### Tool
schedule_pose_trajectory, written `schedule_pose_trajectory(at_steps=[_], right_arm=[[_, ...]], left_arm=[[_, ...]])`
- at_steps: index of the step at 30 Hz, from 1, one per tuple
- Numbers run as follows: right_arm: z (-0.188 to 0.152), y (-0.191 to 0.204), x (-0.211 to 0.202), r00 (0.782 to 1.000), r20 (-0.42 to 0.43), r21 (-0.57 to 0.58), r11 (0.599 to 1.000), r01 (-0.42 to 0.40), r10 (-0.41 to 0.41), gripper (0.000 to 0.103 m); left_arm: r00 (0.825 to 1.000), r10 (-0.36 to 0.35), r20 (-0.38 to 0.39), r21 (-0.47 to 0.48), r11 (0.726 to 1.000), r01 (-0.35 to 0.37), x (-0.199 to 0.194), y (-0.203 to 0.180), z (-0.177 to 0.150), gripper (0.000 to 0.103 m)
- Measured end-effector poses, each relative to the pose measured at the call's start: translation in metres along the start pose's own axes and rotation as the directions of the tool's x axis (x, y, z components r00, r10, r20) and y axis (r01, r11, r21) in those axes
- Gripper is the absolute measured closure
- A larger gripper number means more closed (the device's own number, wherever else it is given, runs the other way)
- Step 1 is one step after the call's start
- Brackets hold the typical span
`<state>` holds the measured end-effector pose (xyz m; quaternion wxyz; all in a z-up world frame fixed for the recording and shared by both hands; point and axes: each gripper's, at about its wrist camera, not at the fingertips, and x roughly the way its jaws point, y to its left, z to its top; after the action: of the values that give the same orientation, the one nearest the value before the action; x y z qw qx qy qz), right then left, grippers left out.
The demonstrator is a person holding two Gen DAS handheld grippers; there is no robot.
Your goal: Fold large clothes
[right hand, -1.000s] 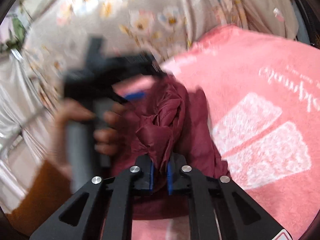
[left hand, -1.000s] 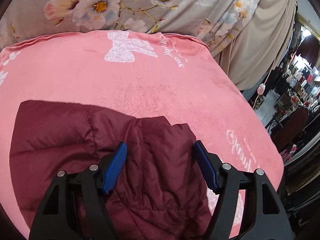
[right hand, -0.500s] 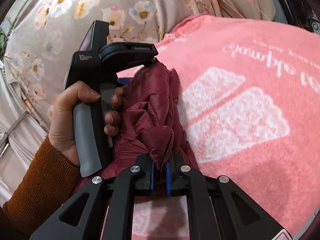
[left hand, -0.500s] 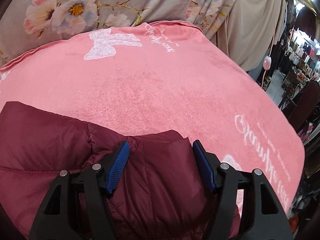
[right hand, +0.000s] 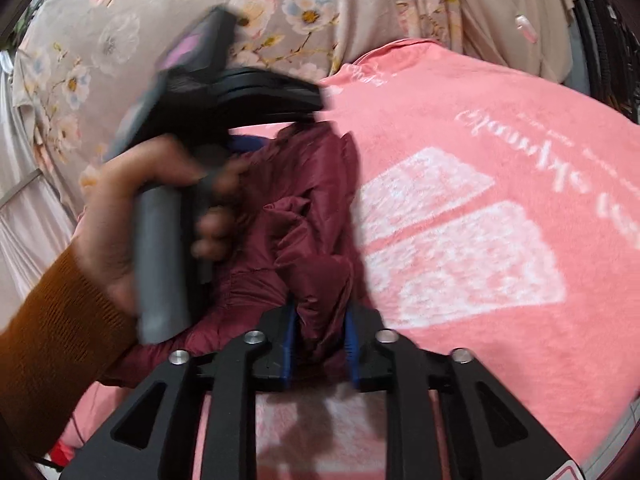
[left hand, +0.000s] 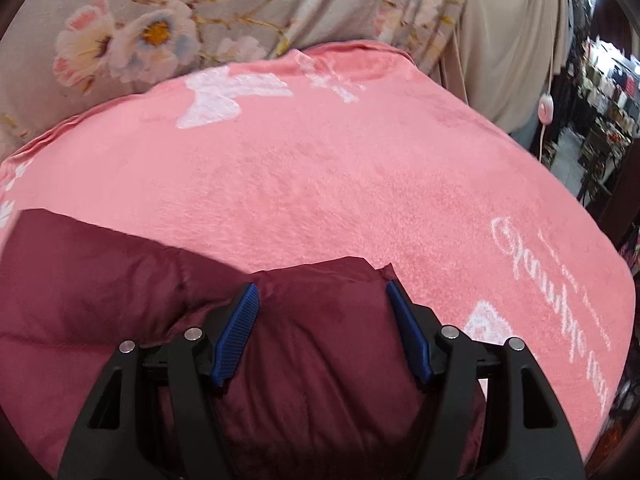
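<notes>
A maroon quilted jacket (left hand: 320, 360) lies on a pink blanket (left hand: 340, 184) spread over the table. My left gripper (left hand: 322, 300) is open, its blue pads either side of a folded jacket edge, just above the fabric. In the right wrist view my right gripper (right hand: 320, 320) has its jaws slightly parted around a bunched fold of the jacket (right hand: 304, 216); the fabric still sits between the pads. The left gripper's body (right hand: 240, 92) and the hand holding it appear blurred at left in that view.
A floral curtain (left hand: 180, 20) hangs behind the table's far edge. The blanket carries white printed lettering and patches (right hand: 460, 248). At the right, past the table edge, there are a cord with a pink switch (left hand: 545, 106) and shop clutter.
My right gripper's jaws have widened a little around the jacket fold. My left gripper has swung and tilted over the jacket edge, staying open.
</notes>
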<state>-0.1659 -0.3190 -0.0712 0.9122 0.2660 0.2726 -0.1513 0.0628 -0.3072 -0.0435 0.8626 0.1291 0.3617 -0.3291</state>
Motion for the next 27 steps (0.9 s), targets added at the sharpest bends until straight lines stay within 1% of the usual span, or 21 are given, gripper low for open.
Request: schedule_pose_trajectory(at_steps=[2,3,4,5,7,8,10,11,13,15,16,18,20,24,27], right_arm=[[0.009,-0.006,-0.017,1.0,0.027,0.021,1.0,0.007,-0.008,0.073],[0.014,-0.007,-0.024,0.999,0.045,0.024,1.0,0.014,-0.015,0.073],[0.02,-0.007,-0.03,0.998,0.064,0.021,1.0,0.021,-0.023,0.073],[0.031,-0.004,-0.037,0.996,0.089,0.006,1.0,0.028,-0.029,0.073],[0.05,0.005,-0.04,0.993,0.111,-0.022,0.999,0.028,-0.026,0.073],[0.061,0.011,-0.042,0.992,0.127,-0.038,0.999,0.012,-0.007,0.073],[0.083,0.027,-0.038,0.988,0.15,-0.071,0.997,-0.02,0.031,0.073],[0.092,0.035,-0.033,0.988,0.149,-0.092,0.995,-0.026,0.04,0.073],[0.102,0.047,-0.017,0.989,0.141,-0.129,0.991,-0.022,0.041,0.077],[0.105,0.054,0.005,0.993,0.112,-0.14,0.99,-0.012,0.028,0.08],[0.104,0.055,0.013,0.995,0.093,-0.138,0.99,-0.016,0.029,0.084],[0.101,0.057,0.033,0.998,0.057,-0.139,0.99,-0.013,0.021,0.088],[0.095,0.058,0.048,0.999,0.034,-0.157,0.987,0.017,-0.011,0.088],[0.085,0.051,0.067,0.999,0.009,-0.159,0.986,0.051,-0.051,0.09],[0.079,0.044,0.078,0.998,-0.009,-0.148,0.987,0.063,-0.065,0.092]], left_arm=[[1.0,-0.007,0.026,-0.042,0.999,0.008,-0.027,0.01,0.001,0.036],[0.999,-0.007,0.039,-0.06,0.998,0.009,-0.045,0.018,0.001,0.033],[0.999,0.016,0.045,-0.074,0.997,-0.013,-0.06,0.025,0.0,0.029],[0.998,0.041,0.049,-0.085,0.996,-0.037,-0.071,0.032,-0.001,0.028],[0.994,0.091,0.061,-0.129,0.988,-0.083,-0.1,0.053,-0.006,0.026],[0.992,0.114,0.059,-0.157,0.982,-0.103,-0.111,0.064,-0.009,0.025],[0.99,0.133,0.054,-0.221,0.968,-0.118,-0.128,0.086,-0.016,0.024],[0.989,0.137,0.046,-0.256,0.959,-0.121,-0.135,0.099,-0.022,0.023],[0.99,0.141,0.027,-0.319,0.939,-0.125,-0.147,0.121,-0.034,0.022],[0.991,0.135,0.009,-0.367,0.922,-0.123,-0.153,0.139,-0.046,0.022],[0.99,0.139,-0.002,-0.39,0.912,-0.129,-0.154,0.149,-0.053,0.022],[0.989,0.149,-0.02,-0.411,0.9,-0.144,-0.153,0.159,-0.066,0.022],[0.988,0.145,-0.045,-0.426,0.892,-0.151,-0.147,0.167,-0.076,0.022],[0.989,0.126,-0.076,-0.447,0.882,-0.147,-0.134,0.172,-0.088,0.022],[0.989,0.121,-0.084,-0.438,0.887,-0.145,-0.125,0.169,-0.091,0.022]])
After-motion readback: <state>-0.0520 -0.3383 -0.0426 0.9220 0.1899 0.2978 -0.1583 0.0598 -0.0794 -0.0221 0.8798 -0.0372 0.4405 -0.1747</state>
